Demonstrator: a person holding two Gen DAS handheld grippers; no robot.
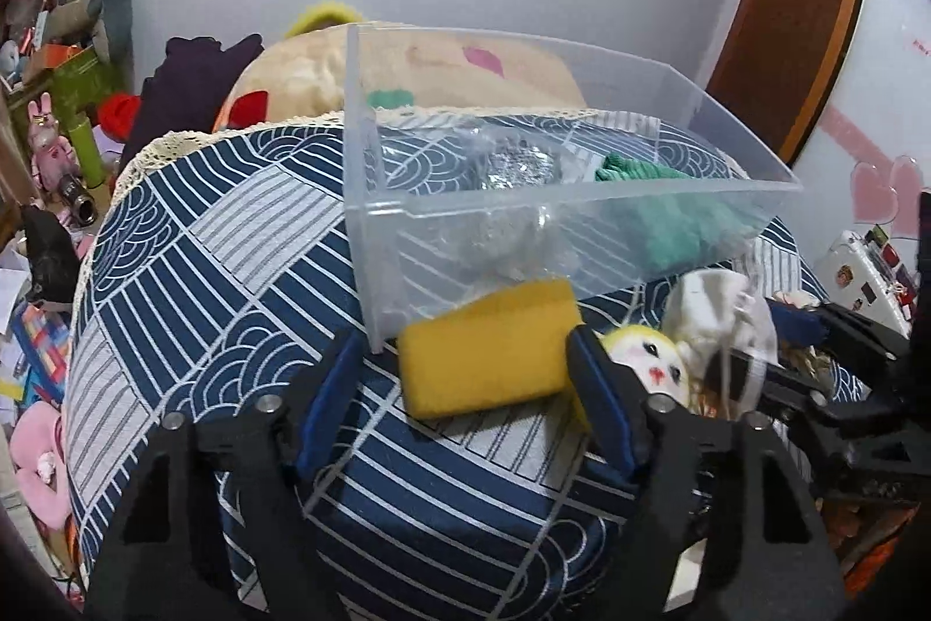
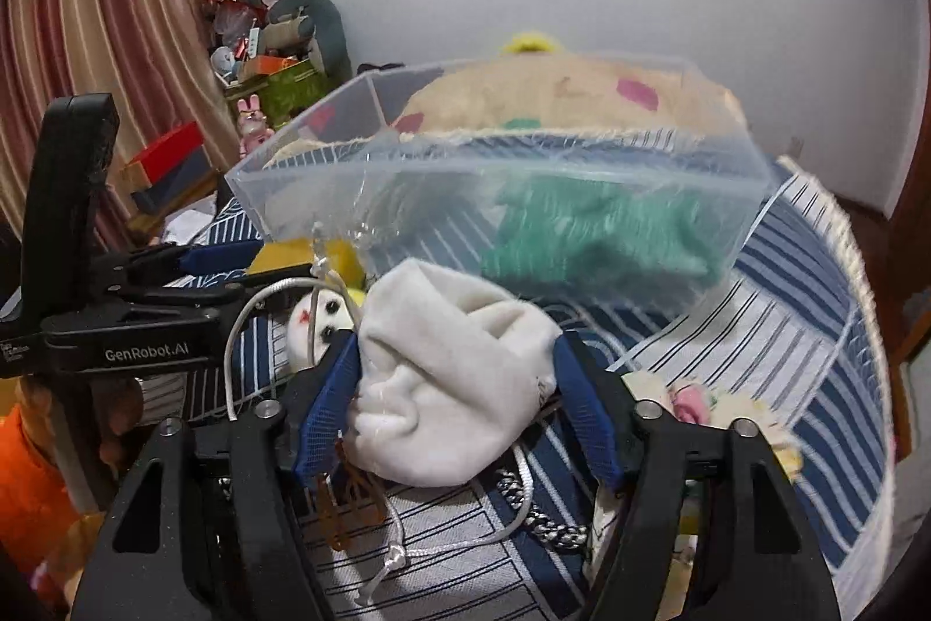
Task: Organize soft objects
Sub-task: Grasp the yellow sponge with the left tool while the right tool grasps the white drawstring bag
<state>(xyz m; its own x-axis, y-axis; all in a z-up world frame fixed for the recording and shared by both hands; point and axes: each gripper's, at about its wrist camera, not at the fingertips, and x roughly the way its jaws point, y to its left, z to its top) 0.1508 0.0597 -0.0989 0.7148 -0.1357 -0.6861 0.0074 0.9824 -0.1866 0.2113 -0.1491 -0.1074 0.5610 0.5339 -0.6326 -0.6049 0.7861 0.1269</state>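
Observation:
A yellow sponge [image 1: 489, 350] lies on the patterned bedspread between the fingers of my left gripper [image 1: 465, 376]; its right finger touches the sponge, the left one stands apart, so it is open. My right gripper [image 2: 454, 388] is shut on a white drawstring pouch [image 2: 448, 376], also in the left wrist view [image 1: 721, 307]. A small yellow-haired doll [image 1: 651, 362] lies between the sponge and the pouch. A clear plastic bin [image 1: 582, 196] stands just beyond, holding a green cloth [image 2: 593, 231] and a clear crinkled bag [image 1: 518, 173].
A big cream plush [image 1: 407, 68] lies behind the bin. Clutter and toys [image 1: 64, 56] fill the floor at the left. A small flowered item [image 2: 698, 400] and a metal chain [image 2: 553, 522] lie on the bedspread by my right gripper.

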